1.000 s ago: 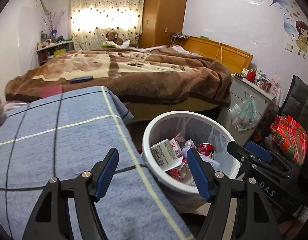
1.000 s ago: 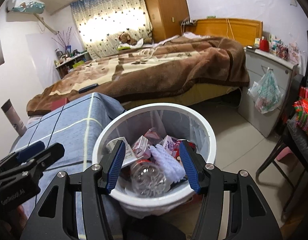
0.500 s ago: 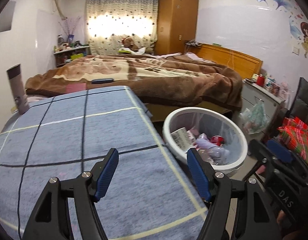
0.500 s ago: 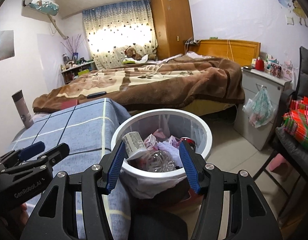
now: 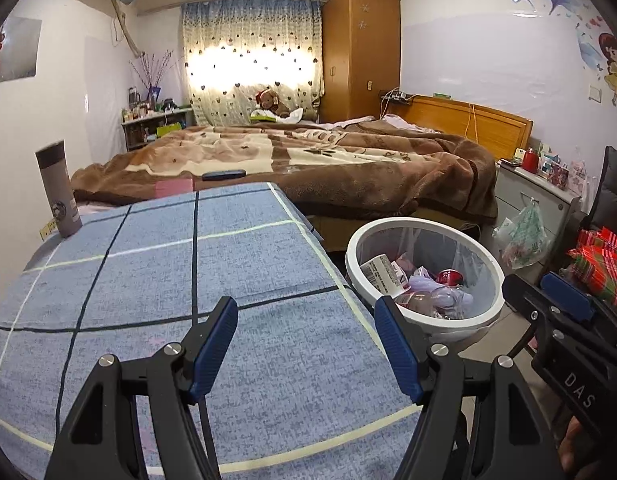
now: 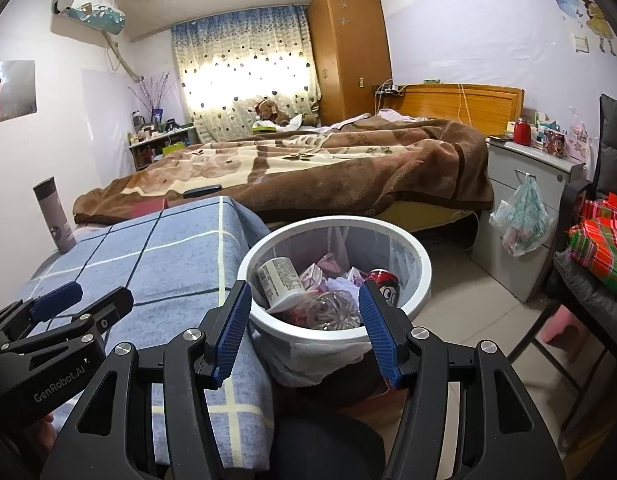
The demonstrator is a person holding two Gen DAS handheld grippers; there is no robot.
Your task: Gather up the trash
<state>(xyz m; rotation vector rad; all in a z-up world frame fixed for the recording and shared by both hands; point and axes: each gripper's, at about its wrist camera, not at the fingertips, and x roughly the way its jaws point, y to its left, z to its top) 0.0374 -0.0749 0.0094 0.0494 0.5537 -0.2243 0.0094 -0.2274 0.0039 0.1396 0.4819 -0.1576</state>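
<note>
A white round trash bin [image 5: 424,312] [image 6: 422,276] lined with a clear bag stands on the floor beside the table. It holds a paper cup [image 6: 278,278], a red can [image 6: 384,280], a crushed clear bottle [image 6: 332,312] and several wrappers. My left gripper [image 5: 306,340] hangs open above the blue checked tablecloth [image 5: 168,280], with nothing between its blue pads. My right gripper [image 6: 304,328] is open and empty too, in front of the bin's near rim. Each gripper shows in the other's view: the right one [image 5: 548,300] and the left one [image 6: 80,300].
A grey thermos [image 5: 58,196] [image 6: 54,216] stands at the table's far left corner. Behind lies a bed with a brown blanket [image 5: 308,160], a wardrobe [image 5: 360,52] and a grey nightstand [image 6: 528,208] with a hanging plastic bag [image 6: 524,220]. A chair with red plaid bags [image 6: 600,248] stands right.
Both grippers pulled back and tilted up from the bin. The left view swung left over the tablecloth, and the thermos came into sight. Both stayed open and empty.
</note>
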